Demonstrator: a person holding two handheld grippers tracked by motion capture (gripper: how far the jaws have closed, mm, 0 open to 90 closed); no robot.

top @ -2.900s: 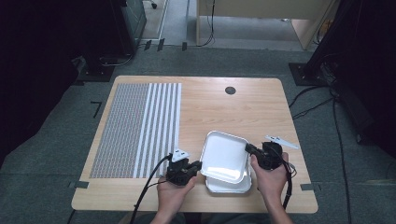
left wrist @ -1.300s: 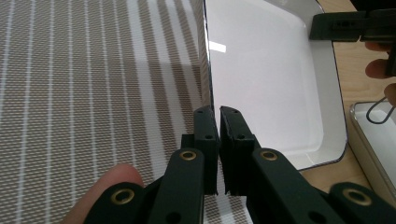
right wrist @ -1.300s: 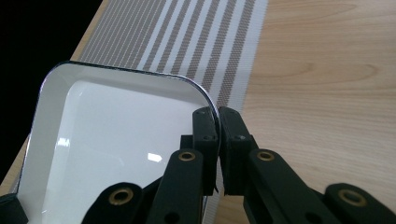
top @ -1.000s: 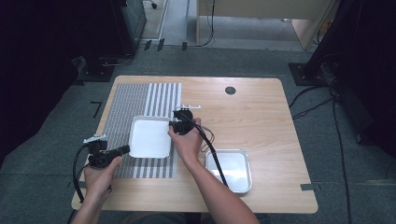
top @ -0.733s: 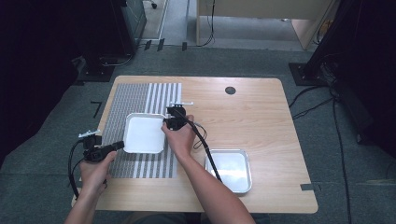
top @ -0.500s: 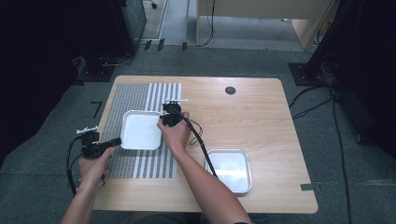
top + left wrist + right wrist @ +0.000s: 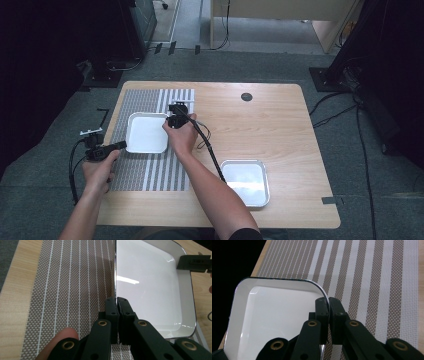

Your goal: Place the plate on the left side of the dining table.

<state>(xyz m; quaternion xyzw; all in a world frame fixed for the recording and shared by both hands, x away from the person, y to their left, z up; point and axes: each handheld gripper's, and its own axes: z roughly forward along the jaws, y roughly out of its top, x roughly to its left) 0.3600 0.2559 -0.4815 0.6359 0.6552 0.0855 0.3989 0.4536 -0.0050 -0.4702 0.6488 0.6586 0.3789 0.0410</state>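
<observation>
White tray (image 7: 146,132) found over the striped placemat (image 7: 150,172) at the left of the tabletop (image 7: 280,120), gripped at two opposite rims. Left hand-held gripper (image 7: 116,302) clamped on the near-left rim, jaws closed with the thin edge between them. Right hand-held gripper (image 7: 328,303) likewise clamped on the rim close to a rounded corner, at the tray's right side in the high view (image 7: 172,121). Whether the tray rests fully on the placemat or hangs just above it: not determinable.

Second tray (image 7: 245,182), metal-rimmed and seemingly empty, lying well apart at the near right of the tabletop, untouched.

Progress, as judged: the white tray separated from the second one and brought onto the placemat area; transfer largely accomplished. Remaining: setting down square on the placemat, releasing both grips, withdrawing both hands. Second tray possibly still to be dealt with; not confirmable.

Markings: no brand, label or legible writing on either tray, on the placemat, or on the gripper bodies. Dark round grommet (image 7: 246,96) at the far side of the tabletop, unmarked.
</observation>
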